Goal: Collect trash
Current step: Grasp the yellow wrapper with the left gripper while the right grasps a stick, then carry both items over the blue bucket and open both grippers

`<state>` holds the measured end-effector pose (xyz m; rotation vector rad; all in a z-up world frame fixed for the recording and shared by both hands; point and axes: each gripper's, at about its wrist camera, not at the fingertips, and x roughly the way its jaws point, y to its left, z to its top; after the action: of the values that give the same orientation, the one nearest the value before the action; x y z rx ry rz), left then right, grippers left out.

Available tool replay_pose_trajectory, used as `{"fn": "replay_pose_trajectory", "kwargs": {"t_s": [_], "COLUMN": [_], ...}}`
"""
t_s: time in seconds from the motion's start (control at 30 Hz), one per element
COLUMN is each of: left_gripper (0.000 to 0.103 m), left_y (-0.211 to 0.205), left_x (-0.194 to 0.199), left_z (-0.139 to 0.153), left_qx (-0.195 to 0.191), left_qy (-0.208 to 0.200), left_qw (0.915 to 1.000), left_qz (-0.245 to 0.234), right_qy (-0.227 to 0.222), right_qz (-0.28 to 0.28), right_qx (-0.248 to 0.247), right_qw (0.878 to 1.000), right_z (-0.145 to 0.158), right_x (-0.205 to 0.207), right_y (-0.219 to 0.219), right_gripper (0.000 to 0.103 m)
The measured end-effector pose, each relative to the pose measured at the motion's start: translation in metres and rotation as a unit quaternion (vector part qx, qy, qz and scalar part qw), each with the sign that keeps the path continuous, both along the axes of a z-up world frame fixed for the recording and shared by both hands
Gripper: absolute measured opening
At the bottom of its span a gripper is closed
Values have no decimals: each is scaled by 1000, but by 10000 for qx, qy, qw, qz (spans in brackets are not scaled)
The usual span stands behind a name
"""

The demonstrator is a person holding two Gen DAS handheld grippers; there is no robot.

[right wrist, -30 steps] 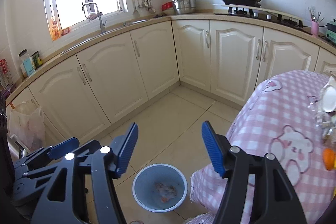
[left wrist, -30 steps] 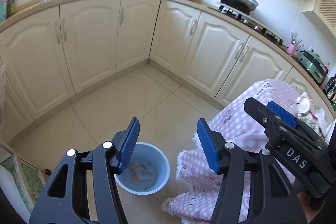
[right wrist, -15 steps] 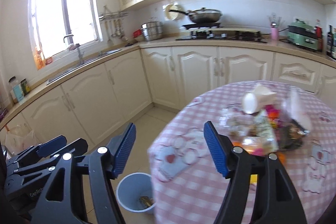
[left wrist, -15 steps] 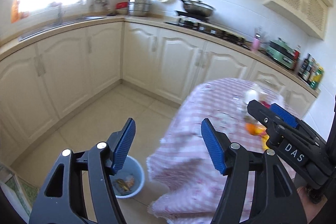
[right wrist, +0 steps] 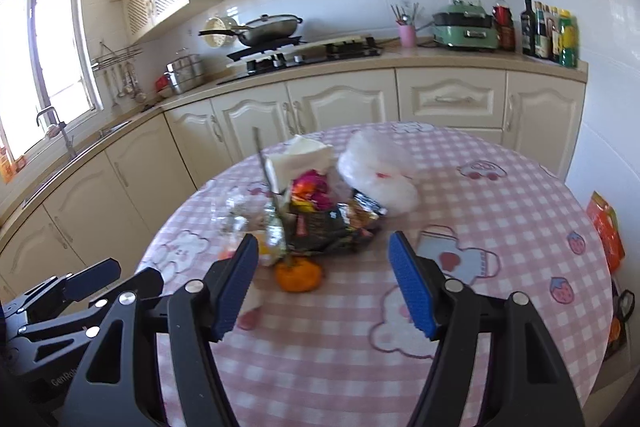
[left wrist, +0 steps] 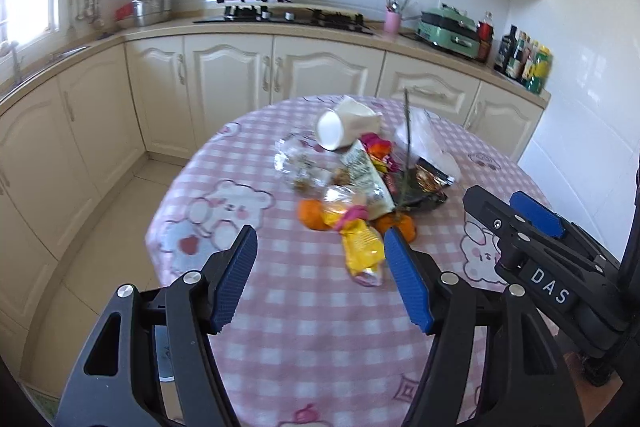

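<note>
Ahead of both fingers, apart: trash pile on table. Left gripper, right gripper spread wide, holding nothing.

A round table in pink checked cloth bears a trash pile with two oranges.

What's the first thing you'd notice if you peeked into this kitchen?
A heap of trash in the middle of the round table's pink checked cloth with bears: a tipped white cup, shiny wrappers, a yellow packet and an orange. Up close, two open blue-padded claws, left claw and right claw, hang over the near edge.
</note>
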<state>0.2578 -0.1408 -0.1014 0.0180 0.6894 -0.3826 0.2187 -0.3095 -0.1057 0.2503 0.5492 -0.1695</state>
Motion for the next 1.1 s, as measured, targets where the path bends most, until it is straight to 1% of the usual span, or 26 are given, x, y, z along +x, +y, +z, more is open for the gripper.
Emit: {"fn": "replay_pose_trajectory", "kwargs": {"t_s": [0.1,0.13,0.23,0.3,0.33,0.37,0.4,0.43,0.5,0.6,0.7,0.77,0.8,0.87,0.9,0.93,1.0,1.1], "left_gripper": [63,63,57,43,39,30,16,12,9,9,9,9,9,9,9,9,9,9], "left_y": [-18,-23,-32,-35,-37,-37,-39,-39,-36,-26,-15,-5,-1,10,13,18,27,37], "left_x": [4,5,14,21,23,26,28,29,26,18,13,13,13,14,15,15,16,15], "left_z": [-9,-12,-21,-26,-29,-32,-34,-35,-33,-21,-8,0,1,3,4,4,5,7], "left_qx": [76,103,155,136,143,142,128,115,42,-195,-307,-354,-347,-357,-375,-387,-401,-463], "left_qy": [102,137,265,365,412,473,508,529,434,238,29,-71,-99,-134,-128,-125,-139,-169], "left_qw": [9999,9998,9994,9991,9989,9986,9984,9983,9987,9990,9990,9991,9992,9992,9992,9992,9991,9987], "left_qz": [-101,-118,-135,-151,-160,-176,-197,-230,-253,-332,-311,-233,-188,-72,-54,-21,45,105], "right_qy": [164,225,397,519,553,576,604,618,621,573,544,543,548,599,621,660,738,618], "right_qz": [-44,-28,-3,83,133,173,196,225,305,428,610,686,705,736,763,776,840,777], "right_qx": [93,121,198,310,362,401,407,399,377,345,277,181,174,162,151,138,196,138], "right_qw": [9998,9997,9990,9981,9977,9974,9972,9970,9969,9968,9963,9960,9959,9954,9950,9947,9935,9950], "right_z": [-11,-13,-24,-30,-32,-33,-34,-34,-34,-31,-27,-25,-24,-26,-27,-29,-32,-28], "right_x": [2,8,13,21,23,25,27,30,35,44,55,65,70,80,85,89,95,88], "right_y": [-14,-14,-22,-26,-26,-26,-25,-24,-20,-12,0,9,11,17,18,20,21,24], "right_gripper": [67,67,67,67,67,67,66,66,66,66,66,59,53,50,41,25,4,4]}}
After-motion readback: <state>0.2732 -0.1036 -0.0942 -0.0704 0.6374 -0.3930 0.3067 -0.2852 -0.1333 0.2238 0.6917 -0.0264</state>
